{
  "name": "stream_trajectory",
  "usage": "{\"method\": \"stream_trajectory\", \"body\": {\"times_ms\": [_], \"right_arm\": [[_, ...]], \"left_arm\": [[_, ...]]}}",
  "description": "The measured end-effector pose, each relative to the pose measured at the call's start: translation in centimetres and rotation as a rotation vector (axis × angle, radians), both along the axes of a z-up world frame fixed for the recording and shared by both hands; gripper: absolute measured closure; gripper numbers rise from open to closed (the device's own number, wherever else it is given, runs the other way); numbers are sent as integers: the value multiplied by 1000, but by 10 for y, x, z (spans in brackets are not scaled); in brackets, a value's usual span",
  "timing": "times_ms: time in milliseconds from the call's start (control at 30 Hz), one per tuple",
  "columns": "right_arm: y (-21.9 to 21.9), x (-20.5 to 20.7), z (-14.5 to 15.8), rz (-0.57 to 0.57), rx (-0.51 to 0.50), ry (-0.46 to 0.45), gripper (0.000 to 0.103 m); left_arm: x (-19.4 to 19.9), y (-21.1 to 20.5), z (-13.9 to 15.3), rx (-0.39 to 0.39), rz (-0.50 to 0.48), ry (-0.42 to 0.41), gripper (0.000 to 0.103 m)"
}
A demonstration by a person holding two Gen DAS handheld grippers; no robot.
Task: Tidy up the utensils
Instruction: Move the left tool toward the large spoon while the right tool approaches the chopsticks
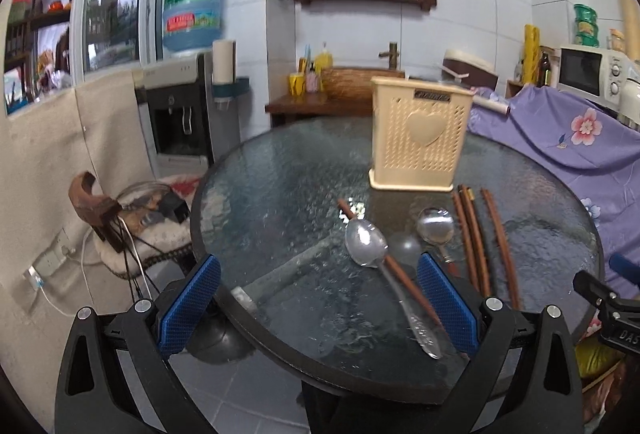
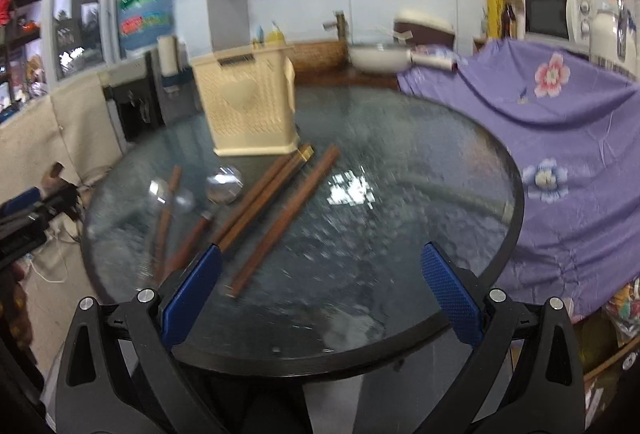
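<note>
The left gripper (image 1: 318, 300) is held wide open and empty above the near edge of the round glass table (image 1: 280, 170); the right gripper (image 2: 320, 292) is likewise spread wide with nothing between its fingers. A steel spoon (image 1: 384, 266) is seen lying across one chopstick (image 1: 400, 274) between the left fingers. A second spoon (image 1: 436, 230) lies just beside it, and three more chopsticks (image 1: 476, 238) are laid near the cream holder (image 1: 418, 138), which stands upright behind the utensils.
</note>
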State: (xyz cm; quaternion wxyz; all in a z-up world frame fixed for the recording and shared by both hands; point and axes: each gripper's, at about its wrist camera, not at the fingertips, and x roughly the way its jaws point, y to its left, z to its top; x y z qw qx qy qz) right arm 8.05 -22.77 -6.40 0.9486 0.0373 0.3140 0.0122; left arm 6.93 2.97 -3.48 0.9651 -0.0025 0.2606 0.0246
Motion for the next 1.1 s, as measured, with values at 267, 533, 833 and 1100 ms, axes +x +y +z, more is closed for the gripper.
{"method": "stream_trajectory", "body": {"times_ms": [267,533,833,1100], "right_arm": [[2,52,-2,58,-10,85,5],[4,125,-1,74,-27,195,37],[9,161,-12,78,-38,259,42],[-15,160,-11,70,-13,283,43]], "left_arm": [[36,2,-22,24,-53,131,7],[63,3,-25,37,-58,160,14],[74,1,-27,40,-59,171,14],[78,-1,-30,52,-60,191,14]]}}
